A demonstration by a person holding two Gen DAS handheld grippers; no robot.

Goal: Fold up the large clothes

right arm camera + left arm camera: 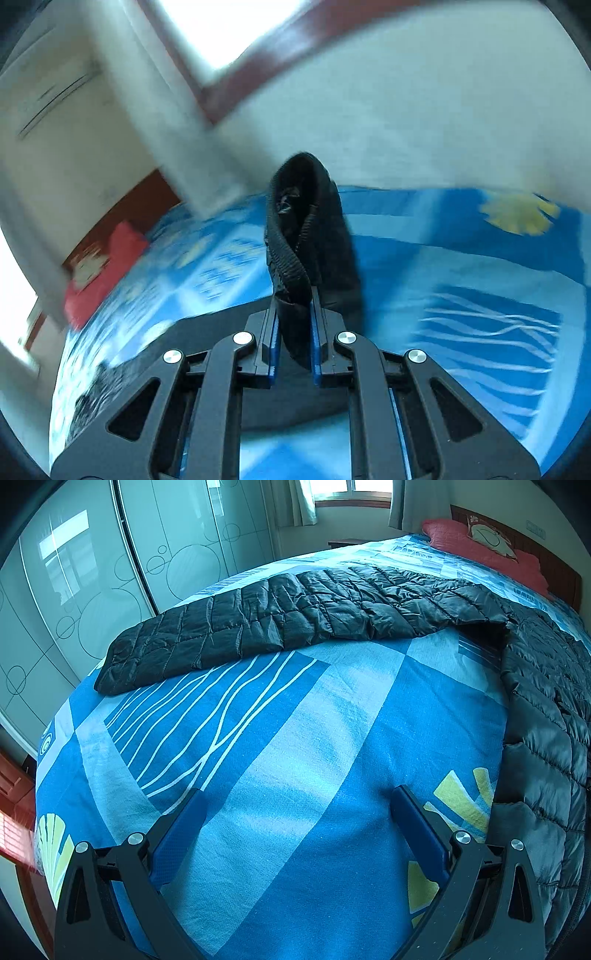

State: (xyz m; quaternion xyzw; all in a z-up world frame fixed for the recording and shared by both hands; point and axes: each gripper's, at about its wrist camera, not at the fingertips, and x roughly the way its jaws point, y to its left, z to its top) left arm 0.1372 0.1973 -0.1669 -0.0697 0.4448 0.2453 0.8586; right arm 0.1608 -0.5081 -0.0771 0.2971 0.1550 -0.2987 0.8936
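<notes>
A black quilted down jacket [303, 605] lies spread on the blue patterned bedsheet [295, 760]. One sleeve stretches to the left across the bed and the body runs down the right side [546, 746]. My left gripper [295, 805] is open and empty, low over bare sheet, short of the sleeve and left of the jacket body. My right gripper [294, 317] is shut on a black edge of the jacket [306, 229] with a zipper, which it holds above the bed. The right wrist view is motion-blurred.
A red pillow [480, 542] and a patterned cushion [491, 535] lie at the wooden headboard. A glass-fronted wardrobe [92, 572] stands along the bed's left side. A window with curtains [351, 494] is at the back.
</notes>
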